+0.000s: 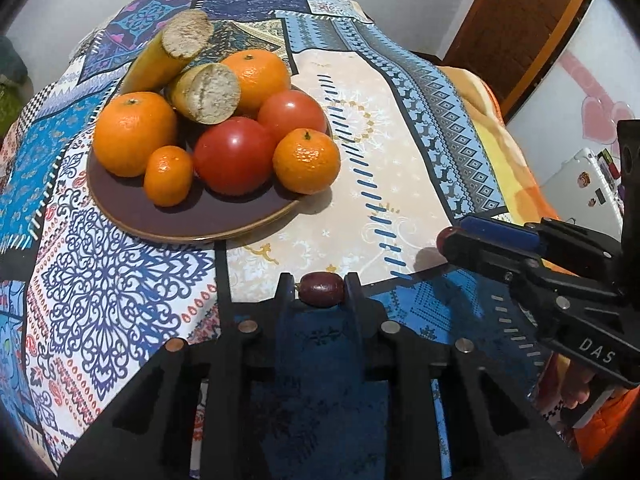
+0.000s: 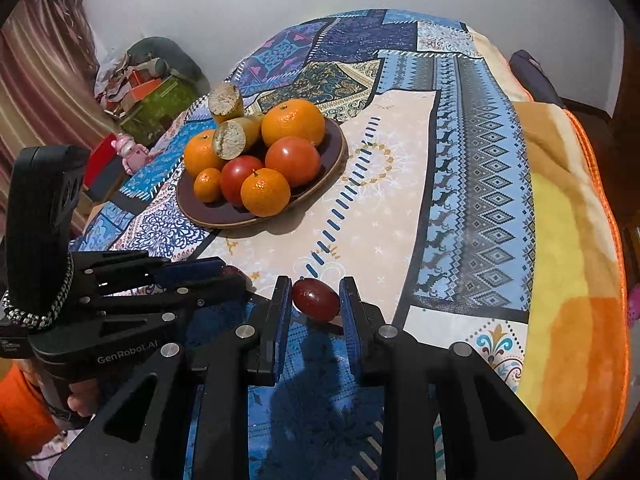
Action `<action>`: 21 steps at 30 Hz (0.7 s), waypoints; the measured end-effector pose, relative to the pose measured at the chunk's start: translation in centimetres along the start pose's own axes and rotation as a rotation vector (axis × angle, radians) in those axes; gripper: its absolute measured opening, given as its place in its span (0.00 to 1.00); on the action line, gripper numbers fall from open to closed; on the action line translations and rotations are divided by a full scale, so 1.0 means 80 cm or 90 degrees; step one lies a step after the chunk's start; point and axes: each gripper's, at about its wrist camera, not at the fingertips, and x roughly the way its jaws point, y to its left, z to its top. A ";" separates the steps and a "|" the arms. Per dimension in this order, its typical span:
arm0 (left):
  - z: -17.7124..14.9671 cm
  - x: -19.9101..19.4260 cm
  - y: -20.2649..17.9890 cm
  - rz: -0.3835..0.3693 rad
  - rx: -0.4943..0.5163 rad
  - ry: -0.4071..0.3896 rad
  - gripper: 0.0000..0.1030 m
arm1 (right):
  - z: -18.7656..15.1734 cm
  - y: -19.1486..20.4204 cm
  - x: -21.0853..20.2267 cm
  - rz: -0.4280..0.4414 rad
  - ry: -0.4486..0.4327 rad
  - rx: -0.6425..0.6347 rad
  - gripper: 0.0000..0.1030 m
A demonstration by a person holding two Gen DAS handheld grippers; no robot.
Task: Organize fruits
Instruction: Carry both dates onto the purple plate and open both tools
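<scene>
The left gripper is closed on a small dark red fruit, which sits between its two fingertips just above the patterned tablecloth. The right gripper holds a second dark red fruit in the same way, with both pads touching it. The two grippers are near each other at the front edge of the table. Farther back, a brown plate stands on the cloth and carries four oranges, two tomatoes and two cut banana pieces, all touching each other.
</scene>
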 end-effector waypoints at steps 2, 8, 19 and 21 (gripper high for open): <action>-0.001 -0.007 0.002 0.002 -0.003 -0.007 0.24 | 0.002 0.001 -0.005 -0.001 -0.008 0.001 0.22; 0.000 -0.043 0.019 0.020 -0.010 -0.045 0.24 | 0.013 0.006 -0.020 -0.008 -0.032 -0.001 0.22; 0.028 -0.105 0.078 0.071 -0.043 -0.122 0.24 | 0.050 0.033 -0.024 -0.007 -0.070 -0.034 0.22; 0.033 -0.107 0.084 0.075 -0.045 -0.127 0.24 | 0.058 0.042 -0.018 -0.004 -0.072 -0.043 0.22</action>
